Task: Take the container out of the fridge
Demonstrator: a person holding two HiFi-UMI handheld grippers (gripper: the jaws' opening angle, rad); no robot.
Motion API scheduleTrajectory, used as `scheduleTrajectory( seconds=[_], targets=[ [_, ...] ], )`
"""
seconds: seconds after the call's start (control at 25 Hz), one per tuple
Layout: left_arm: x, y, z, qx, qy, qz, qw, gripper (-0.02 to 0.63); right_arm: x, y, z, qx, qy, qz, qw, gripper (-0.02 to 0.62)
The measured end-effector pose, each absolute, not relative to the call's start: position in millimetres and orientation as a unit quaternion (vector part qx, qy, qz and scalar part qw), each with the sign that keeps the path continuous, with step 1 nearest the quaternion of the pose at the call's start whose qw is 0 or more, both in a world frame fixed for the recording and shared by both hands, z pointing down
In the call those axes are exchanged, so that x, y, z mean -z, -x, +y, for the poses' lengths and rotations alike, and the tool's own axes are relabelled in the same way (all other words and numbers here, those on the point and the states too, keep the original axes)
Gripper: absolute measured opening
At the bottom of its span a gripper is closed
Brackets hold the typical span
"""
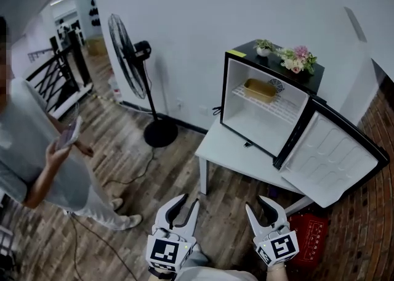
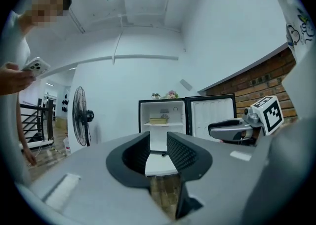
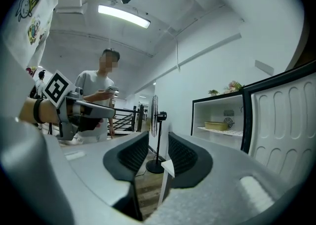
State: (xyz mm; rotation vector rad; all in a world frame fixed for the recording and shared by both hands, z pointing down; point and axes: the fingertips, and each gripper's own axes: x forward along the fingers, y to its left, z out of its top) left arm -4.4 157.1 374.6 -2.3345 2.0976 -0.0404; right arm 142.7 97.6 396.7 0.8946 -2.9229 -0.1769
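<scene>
A shallow tan container (image 1: 259, 89) lies on the wire shelf inside a small black fridge (image 1: 236, 108) whose door (image 1: 332, 158) stands swung wide to the right. It shows far off in the left gripper view (image 2: 158, 120) and in the right gripper view (image 3: 216, 126). Both grippers are low in the head view, well short of the fridge. My left gripper (image 1: 190, 199) (image 2: 158, 142) is open with nothing between its jaws. Beside it, my right gripper (image 1: 255, 203) (image 3: 158, 145) is open and empty too.
The fridge stands on a low white table (image 1: 225, 149). Flowers (image 1: 298, 58) sit on its top. A standing fan (image 1: 132, 58) is at the left by the wall, a red crate (image 1: 311, 236) under the door. A person (image 1: 37, 150) holding a phone stands left.
</scene>
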Motion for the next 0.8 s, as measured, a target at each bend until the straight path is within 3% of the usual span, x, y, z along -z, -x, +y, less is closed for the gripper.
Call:
scheduleTrajectory(
  seconds=[0.36,0.8],
  targets=[
    [-378.7,79.5,134.5,0.013,0.752,0.659,0.002,0.114,-397.7,-77.0,75.3,0.062,-0.315,-0.946,0.037,0.129],
    [-392.7,105.3,97.8,0.008,0.771,0.636,-0.02,0.141,-403.8,-60.6,44.8,0.06,-0.343,-0.935,0.062,0.139]
  ],
)
